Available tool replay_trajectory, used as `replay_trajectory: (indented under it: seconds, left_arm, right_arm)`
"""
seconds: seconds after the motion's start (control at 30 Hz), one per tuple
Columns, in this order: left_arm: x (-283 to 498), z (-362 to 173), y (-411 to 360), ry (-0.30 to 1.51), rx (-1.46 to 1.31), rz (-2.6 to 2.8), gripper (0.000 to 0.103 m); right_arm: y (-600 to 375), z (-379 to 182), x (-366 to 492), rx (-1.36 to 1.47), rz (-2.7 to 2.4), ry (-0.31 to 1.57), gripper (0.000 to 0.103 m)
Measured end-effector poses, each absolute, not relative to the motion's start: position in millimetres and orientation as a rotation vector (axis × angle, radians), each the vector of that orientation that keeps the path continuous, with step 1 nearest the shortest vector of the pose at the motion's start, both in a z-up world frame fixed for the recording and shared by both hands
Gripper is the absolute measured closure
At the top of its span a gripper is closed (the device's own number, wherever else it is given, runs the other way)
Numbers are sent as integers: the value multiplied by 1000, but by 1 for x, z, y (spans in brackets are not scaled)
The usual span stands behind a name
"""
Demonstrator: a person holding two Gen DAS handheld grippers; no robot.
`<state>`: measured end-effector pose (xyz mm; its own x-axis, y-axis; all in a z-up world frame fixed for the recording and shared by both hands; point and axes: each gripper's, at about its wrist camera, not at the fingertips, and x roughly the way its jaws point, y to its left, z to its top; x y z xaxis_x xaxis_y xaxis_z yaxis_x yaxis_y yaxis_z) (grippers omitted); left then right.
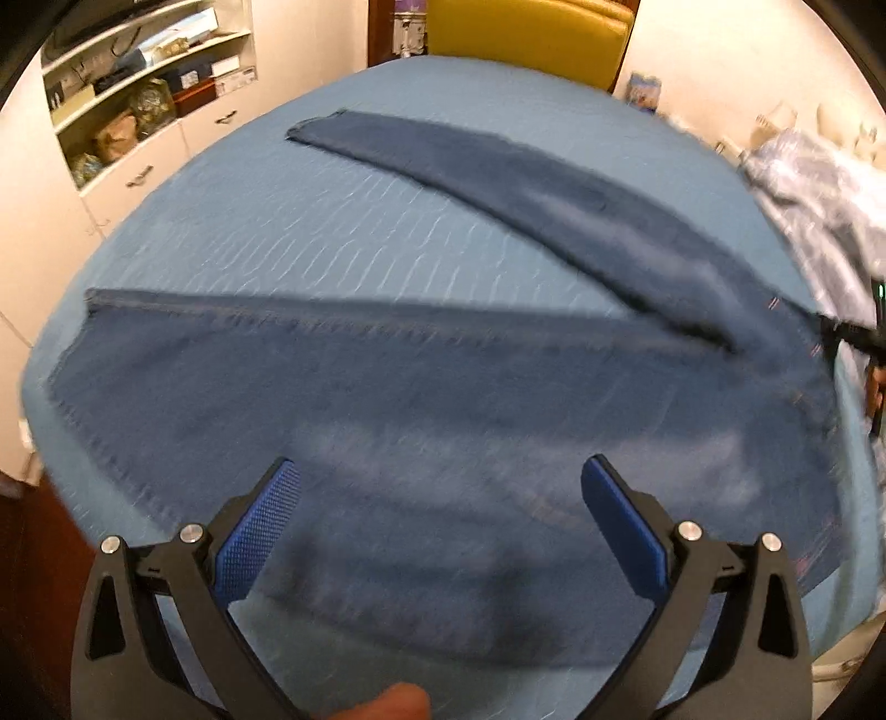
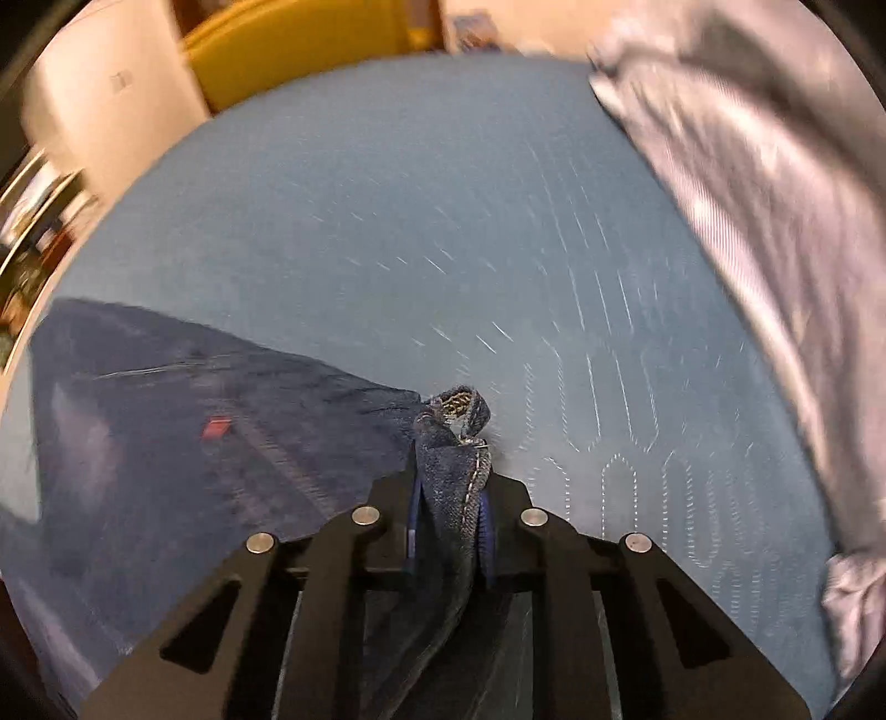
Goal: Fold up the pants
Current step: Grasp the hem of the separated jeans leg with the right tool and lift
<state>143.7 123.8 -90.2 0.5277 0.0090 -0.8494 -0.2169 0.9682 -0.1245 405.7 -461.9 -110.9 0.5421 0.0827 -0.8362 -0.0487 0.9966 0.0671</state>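
Observation:
Dark blue jeans (image 1: 387, 421) lie spread on a light blue quilted bed cover (image 1: 310, 221), one leg running to the far left and the other across the near side. My left gripper (image 1: 440, 487) hovers open above the near leg, nothing between its blue pads (image 1: 260, 531). At the far right edge of the left wrist view the other gripper (image 1: 855, 332) meets the waist end. In the right wrist view my right gripper (image 2: 448, 498) is shut on a bunched fold of the jeans' waistband (image 2: 451, 476), with a belt loop (image 2: 465, 407) sticking out past the tips.
A grey patterned blanket (image 2: 775, 249) lies heaped along the bed's right side. A yellow headboard (image 1: 526, 39) stands at the far end. White shelves and drawers (image 1: 149, 105) line the wall on the left. A fingertip (image 1: 398, 703) shows at the lower edge of the left wrist view.

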Motion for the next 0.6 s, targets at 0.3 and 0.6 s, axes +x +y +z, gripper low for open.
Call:
replay_trajectory:
  seconds: [0.3, 0.6]
  left_arm:
    - [185, -72, 154, 936, -593, -61, 1]
    - [187, -133, 196, 966, -875, -221, 2]
  right_arm:
    - [-386, -6, 196, -86, 332, 712, 86]
    - [-369, -116, 73, 116, 398, 892, 86]
